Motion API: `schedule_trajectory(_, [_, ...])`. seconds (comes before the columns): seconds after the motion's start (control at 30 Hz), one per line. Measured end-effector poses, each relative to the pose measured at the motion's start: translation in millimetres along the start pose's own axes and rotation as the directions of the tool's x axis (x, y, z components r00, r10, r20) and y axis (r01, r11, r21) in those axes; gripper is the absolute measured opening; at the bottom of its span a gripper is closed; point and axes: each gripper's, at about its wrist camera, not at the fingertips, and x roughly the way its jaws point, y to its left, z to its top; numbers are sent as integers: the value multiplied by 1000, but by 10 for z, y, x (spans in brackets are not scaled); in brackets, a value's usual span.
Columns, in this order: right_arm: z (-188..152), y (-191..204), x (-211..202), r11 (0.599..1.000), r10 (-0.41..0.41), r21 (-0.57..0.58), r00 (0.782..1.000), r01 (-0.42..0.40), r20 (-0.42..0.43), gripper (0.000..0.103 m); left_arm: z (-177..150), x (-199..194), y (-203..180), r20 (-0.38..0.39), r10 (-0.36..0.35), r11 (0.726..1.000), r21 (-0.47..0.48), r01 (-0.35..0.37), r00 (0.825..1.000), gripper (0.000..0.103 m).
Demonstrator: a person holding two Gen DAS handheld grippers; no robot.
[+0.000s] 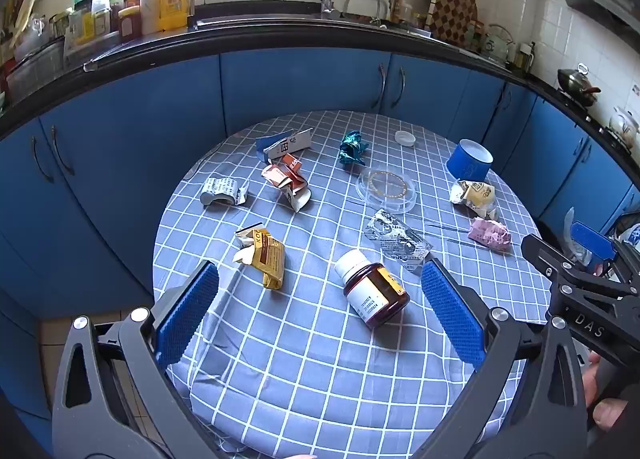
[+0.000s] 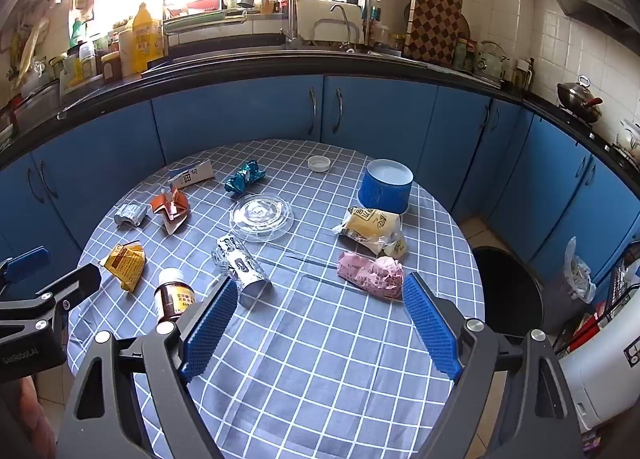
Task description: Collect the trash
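Observation:
Trash lies scattered on a round table (image 1: 320,359) with a blue checked cloth. My left gripper (image 1: 320,279) hangs open above the near edge, nothing between its blue pads. Ahead of it lie a brown pill bottle (image 1: 374,289) on its side, a yellow wrapper (image 1: 266,257) and a silver blister pack (image 1: 400,239). My right gripper (image 2: 318,295) is open and empty too, over the table's near right part. A pink wrapper (image 2: 370,273) lies just beyond its right finger, the silver blister pack (image 2: 242,265) by its left finger. A dark bin (image 2: 506,287) stands right of the table.
Farther back lie an orange wrapper (image 1: 288,181), a teal foil ball (image 1: 352,149), a clear plastic lid (image 1: 386,189), an upturned blue cup (image 1: 468,163), a yellow bag (image 1: 474,197), a white cap (image 1: 404,138) and a crumpled printed paper (image 1: 222,191). Blue cabinets (image 1: 300,87) curve behind.

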Motion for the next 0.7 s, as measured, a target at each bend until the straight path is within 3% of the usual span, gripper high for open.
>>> schedule_trajectory(0.7, [-9, 3, -4, 1000, 2, 1, 1000, -2, 2, 82, -28, -16, -10, -2, -8, 1000, -4, 8, 1000, 100])
